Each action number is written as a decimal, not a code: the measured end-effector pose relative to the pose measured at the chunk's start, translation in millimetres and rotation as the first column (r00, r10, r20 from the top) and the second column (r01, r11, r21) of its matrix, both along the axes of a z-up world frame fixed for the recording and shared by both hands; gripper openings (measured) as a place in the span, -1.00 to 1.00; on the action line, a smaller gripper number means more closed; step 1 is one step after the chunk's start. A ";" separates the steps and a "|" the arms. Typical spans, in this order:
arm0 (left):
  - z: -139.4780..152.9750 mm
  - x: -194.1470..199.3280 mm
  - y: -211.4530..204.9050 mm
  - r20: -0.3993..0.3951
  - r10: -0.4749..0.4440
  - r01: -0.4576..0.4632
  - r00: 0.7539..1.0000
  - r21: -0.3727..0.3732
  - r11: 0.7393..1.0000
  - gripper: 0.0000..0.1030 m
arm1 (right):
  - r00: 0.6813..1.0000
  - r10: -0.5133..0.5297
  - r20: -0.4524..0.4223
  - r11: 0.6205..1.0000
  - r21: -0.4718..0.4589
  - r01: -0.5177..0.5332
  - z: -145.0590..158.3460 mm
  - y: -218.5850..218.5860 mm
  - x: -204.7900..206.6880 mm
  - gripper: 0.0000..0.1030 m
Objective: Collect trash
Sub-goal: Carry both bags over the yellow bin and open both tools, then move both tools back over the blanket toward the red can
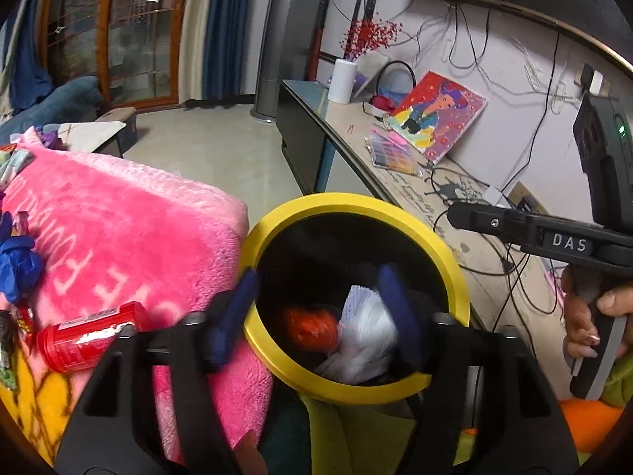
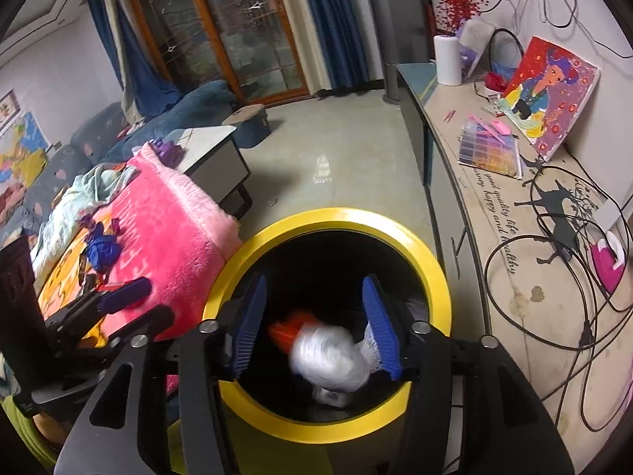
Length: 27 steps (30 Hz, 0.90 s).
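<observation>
Yellow rim marks the bin [image 2: 429, 261] over which both claws hang. The right claw [image 2: 316, 324] is spread wide with nothing between its blue pads [image 2: 379, 328]; directly below and between them, inside the bin, a white crumpled wad [image 2: 332, 360] shows blurred, with an orange scrap [image 2: 283, 332] just left of it. The left claw [image 1: 316, 312] is also parted and holding nothing, its left pad [image 1: 233, 316] outside the rim and its right pad inside; the same white wad [image 1: 364, 332] and orange scrap [image 1: 310, 328] lie beneath it. Left of that claw, a red can [image 1: 85, 336] lies on its side on a pink blanket [image 1: 130, 229], with a blue glove [image 1: 18, 261] farther left. A hand [image 1: 585, 316] grips the other tool at right.
</observation>
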<state>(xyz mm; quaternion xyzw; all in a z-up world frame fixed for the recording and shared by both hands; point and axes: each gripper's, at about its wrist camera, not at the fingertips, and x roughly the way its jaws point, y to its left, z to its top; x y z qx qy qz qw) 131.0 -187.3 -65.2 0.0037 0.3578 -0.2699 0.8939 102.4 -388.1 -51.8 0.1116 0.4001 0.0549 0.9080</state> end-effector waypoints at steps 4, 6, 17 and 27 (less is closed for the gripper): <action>9.0 -5.1 6.0 0.033 0.011 -0.010 0.999 -0.031 0.999 0.73 | 0.999 -0.005 0.036 1.000 -0.017 0.006 4.8 3.8 -3.4 0.12; 12.4 -6.4 7.1 0.042 0.024 -0.023 0.999 -0.037 0.999 0.79 | 0.998 -0.006 0.059 1.000 -0.025 0.008 8.7 6.3 -5.2 0.17; 31.3 -17.0 33.6 0.113 0.125 -0.118 0.986 -0.065 0.991 0.79 | 0.981 0.012 0.196 0.999 -0.039 -0.005 29.6 24.4 -19.0 0.37; 47.0 -23.0 68.8 0.167 0.219 -0.205 0.961 -0.093 0.974 0.79 | 0.957 0.120 0.266 0.991 -0.097 -0.097 42.4 63.6 -28.4 0.43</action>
